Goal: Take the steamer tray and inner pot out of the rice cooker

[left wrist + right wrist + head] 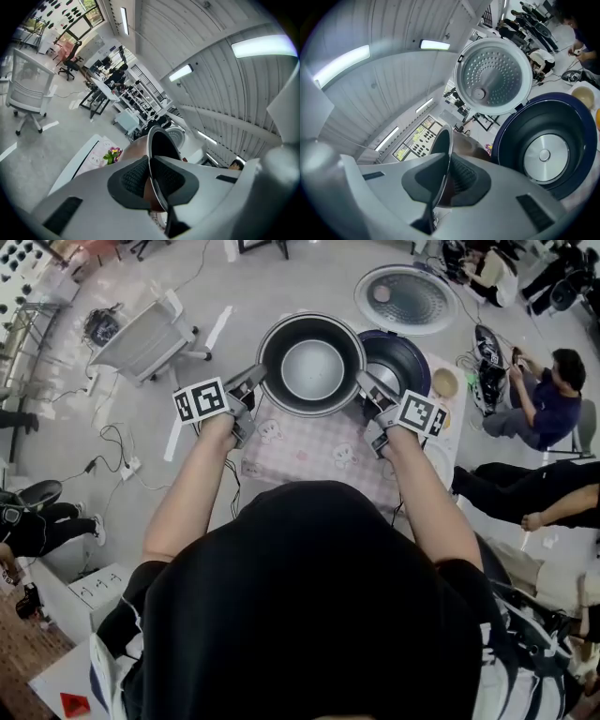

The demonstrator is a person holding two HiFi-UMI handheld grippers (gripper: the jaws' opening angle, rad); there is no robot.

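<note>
The dark round inner pot (311,365) hangs in the air above the table, left of the rice cooker (403,357). My left gripper (255,381) is shut on the pot's left rim, and my right gripper (367,385) is shut on its right rim. In the left gripper view the thin rim of the inner pot (158,164) runs between the pads of the left gripper (150,180). The right gripper view shows the same on the other side, the right gripper (447,180) clamping the inner pot's rim (443,145). The rice cooker (543,145) stands open and hollow, its lid (494,77) raised.
A pink patterned cloth (319,451) covers the table under the pot. A small tan bowl (444,383) sits right of the cooker. A round perforated lid (407,298) shows behind the cooker. A white chair (141,338) stands at the left, and seated people (539,399) are at the right.
</note>
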